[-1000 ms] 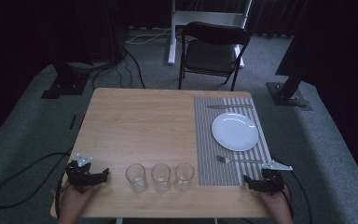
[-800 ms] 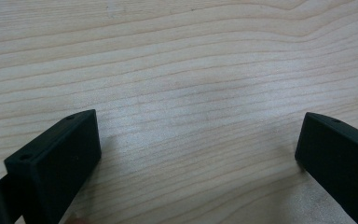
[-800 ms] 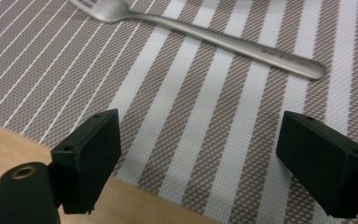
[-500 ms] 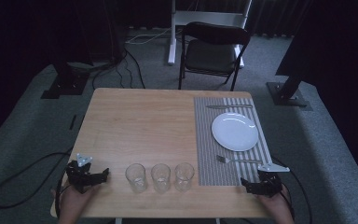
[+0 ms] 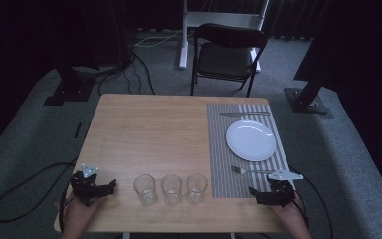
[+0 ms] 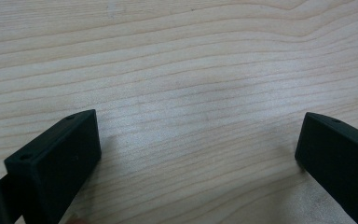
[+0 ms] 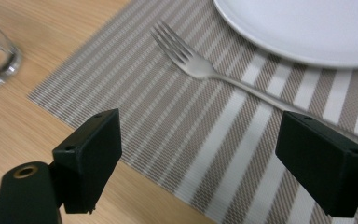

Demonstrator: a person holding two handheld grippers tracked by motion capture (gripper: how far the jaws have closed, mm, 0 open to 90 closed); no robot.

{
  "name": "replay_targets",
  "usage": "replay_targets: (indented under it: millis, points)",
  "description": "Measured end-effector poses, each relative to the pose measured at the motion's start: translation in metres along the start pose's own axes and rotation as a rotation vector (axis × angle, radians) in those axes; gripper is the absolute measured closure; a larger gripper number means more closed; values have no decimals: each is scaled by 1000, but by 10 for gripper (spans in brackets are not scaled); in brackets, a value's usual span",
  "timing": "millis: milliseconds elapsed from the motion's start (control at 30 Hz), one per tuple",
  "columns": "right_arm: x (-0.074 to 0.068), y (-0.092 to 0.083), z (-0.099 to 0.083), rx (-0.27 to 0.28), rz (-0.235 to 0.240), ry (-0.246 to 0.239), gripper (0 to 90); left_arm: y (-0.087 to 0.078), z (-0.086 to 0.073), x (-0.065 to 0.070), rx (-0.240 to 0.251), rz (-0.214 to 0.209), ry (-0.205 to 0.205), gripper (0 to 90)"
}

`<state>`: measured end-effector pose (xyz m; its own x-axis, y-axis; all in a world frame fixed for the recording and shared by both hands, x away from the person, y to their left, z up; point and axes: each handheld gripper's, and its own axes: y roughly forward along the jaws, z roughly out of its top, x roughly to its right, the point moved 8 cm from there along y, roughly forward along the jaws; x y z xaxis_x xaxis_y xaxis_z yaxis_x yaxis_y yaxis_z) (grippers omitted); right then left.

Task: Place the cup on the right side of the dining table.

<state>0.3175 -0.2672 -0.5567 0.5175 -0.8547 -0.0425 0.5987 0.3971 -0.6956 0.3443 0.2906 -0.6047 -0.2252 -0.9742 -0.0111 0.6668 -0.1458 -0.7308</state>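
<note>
Both grippers sat parked at the table's (image 5: 149,129) near edge, likely a resting pose. Left gripper (image 5: 93,186) at near-left corner, jaws wide, empty. Right gripper (image 5: 272,193) likewise wide and empty, aimed at the fork (image 7: 200,67) on the placemat's (image 5: 219,164) near edge beside the plate (image 5: 251,140).

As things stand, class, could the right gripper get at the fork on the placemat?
Probably yes. The right gripper is open at the near edge of the striped placemat, and the fork lies just ahead of its jaws with nothing between; the white plate sits beyond.
</note>
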Motion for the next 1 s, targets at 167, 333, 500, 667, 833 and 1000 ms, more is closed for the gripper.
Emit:
replay_targets:
  millis: [167,333,500,667,833,1000]
  points:
    - [-13,-4,16,29,30,-30,141,0,0,0,0,0,0,4]
    - [-21,-5,30,53,55,-42,142,0,0,0,0,0,0,5]
    - [-33,-6,45,74,82,-69,149,0,0,0,0,0,0,4]
    - [-43,-6,58,83,100,-87,148,0,0,0,0,0,0,5]
    - [-58,-2,72,96,149,-94,149,0,0,0,0,0,0,4]
    - [-73,1,82,115,198,-103,149,0,0,0,0,0,0,5]
